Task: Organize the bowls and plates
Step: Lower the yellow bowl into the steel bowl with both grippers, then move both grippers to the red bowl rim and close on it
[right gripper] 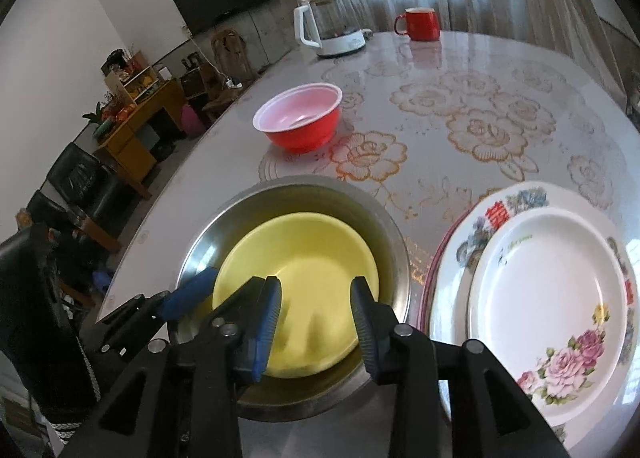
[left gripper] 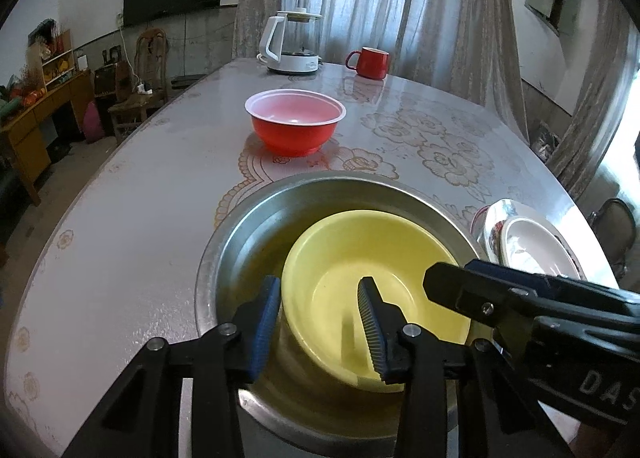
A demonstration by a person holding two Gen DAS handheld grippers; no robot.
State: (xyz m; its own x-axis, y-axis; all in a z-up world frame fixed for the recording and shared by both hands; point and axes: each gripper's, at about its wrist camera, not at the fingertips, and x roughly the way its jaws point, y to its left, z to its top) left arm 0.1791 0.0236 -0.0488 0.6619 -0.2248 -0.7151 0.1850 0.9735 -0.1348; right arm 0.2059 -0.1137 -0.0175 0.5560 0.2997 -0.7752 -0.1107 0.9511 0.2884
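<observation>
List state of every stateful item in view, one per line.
yellow bowl: upright, nested in steel bowl
steel bowl: upright on table
red bowl: upright, empty, apart
plates: stacked
red mug: upright
kettle: lid on
left gripper: open, astride yellow bowl's rim
right gripper: open

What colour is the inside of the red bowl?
Pale pink inside the red plastic bowl, clearest in the right wrist view.
</observation>
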